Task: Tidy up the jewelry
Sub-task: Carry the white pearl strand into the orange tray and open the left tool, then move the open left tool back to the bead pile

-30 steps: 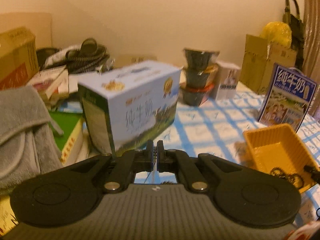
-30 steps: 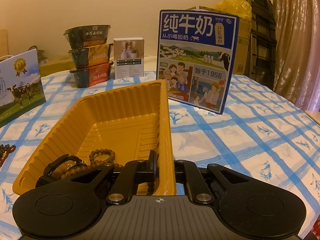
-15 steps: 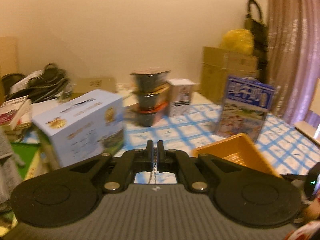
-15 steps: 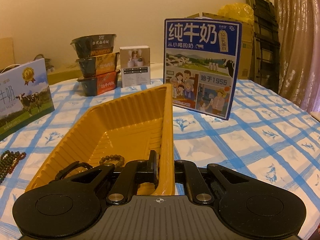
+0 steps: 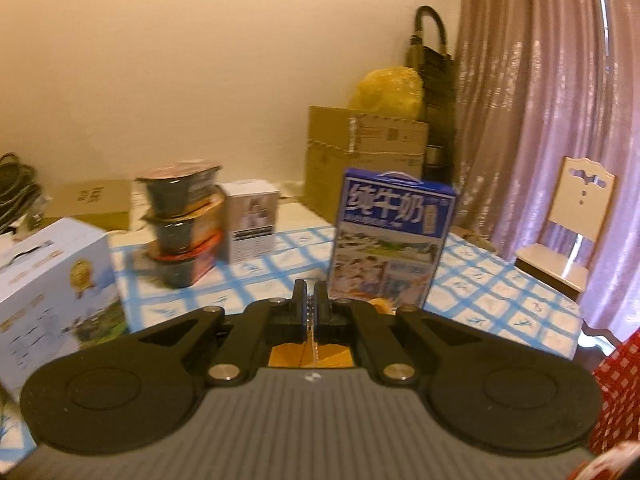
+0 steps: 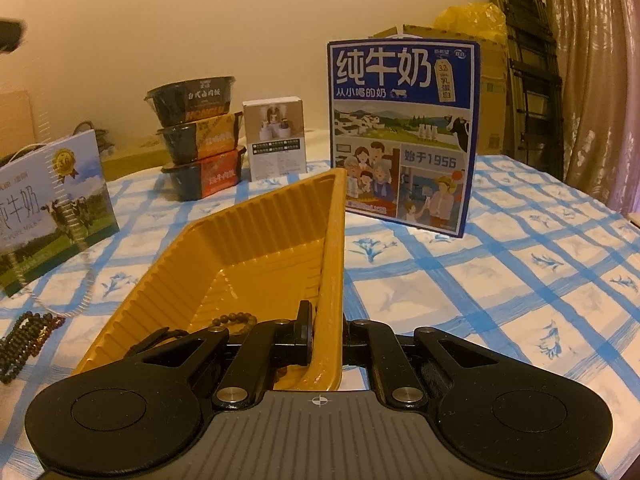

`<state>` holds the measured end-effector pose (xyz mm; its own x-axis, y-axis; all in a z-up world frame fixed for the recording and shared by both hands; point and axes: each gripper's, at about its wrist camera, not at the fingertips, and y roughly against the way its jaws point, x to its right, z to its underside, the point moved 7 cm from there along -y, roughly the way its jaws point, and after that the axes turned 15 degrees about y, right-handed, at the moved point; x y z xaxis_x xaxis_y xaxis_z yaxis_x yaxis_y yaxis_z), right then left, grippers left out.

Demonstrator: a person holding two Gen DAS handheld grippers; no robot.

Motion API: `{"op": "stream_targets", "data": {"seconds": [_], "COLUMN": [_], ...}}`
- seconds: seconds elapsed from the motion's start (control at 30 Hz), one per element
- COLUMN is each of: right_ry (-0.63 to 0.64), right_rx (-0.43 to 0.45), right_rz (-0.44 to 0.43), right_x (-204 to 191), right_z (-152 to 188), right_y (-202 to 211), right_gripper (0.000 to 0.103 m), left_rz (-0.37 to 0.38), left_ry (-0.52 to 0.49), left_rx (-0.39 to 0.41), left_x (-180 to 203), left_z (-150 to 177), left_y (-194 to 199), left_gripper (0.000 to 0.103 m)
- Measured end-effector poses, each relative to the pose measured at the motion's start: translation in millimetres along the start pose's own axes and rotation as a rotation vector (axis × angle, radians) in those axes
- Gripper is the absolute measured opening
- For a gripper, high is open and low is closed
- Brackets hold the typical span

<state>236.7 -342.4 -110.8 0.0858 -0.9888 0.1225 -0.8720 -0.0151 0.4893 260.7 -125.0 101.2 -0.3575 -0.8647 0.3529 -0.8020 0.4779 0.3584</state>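
left wrist: left gripper (image 5: 310,304) clenched on a thin chain (image 5: 309,346) above the yellow tray (image 5: 288,356) | right wrist: right gripper (image 6: 324,330) grasping the tray's (image 6: 256,248) right wall, bracelets (image 6: 236,319) inside, beads (image 6: 24,340) left of tray | risk: chain slips, misses tray

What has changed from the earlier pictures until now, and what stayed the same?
The left gripper, shut on a thin chain, swung away from the light blue milk box toward the dark blue milk box, and now has the yellow tray under it. The right gripper stayed clamped on the tray's rim; the tray's far end tipped up slightly. The bead strings on the tablecloth did not move.
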Motion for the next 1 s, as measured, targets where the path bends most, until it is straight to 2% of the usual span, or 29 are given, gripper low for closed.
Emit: {"op": "stream_targets", "data": {"seconds": [0.17,0.47,0.53,0.63,0.8,0.93,1.0], "right_ry": [-0.008,-0.020,-0.021,-0.021,-0.019,-0.019,-0.020], "right_rx": [-0.001,-0.004,-0.004,-0.003,-0.006,-0.011,-0.012], "right_rz": [-0.007,-0.013,-0.013,-0.013,-0.013,-0.011,-0.010], "right_x": [1,4,4,4,4,4,3], "right_z": [1,3,3,3,4,5,6], "right_y": [0,-1,-1,-1,-1,-1,-1], "right_gripper": [0.008,0.008,0.008,0.008,0.008,0.008,0.008], "left_rz": [0.042,0.042,0.066,0.083,0.025,0.004,-0.006], "left_ry": [-0.015,-0.025,-0.003,0.059,0.100,0.139,0.148], "left_rx": [-0.028,-0.040,-0.073,-0.196,-0.342,-0.361,-0.351], "left_x": [25,40,41,39,29,15,9], "left_z": [2,20,34,72,136,152,152], "left_y": [-31,-90,-102,-124,-147,-143,-135], "left_gripper": [0.002,0.002,0.002,0.002,0.003,0.005,0.012]}}
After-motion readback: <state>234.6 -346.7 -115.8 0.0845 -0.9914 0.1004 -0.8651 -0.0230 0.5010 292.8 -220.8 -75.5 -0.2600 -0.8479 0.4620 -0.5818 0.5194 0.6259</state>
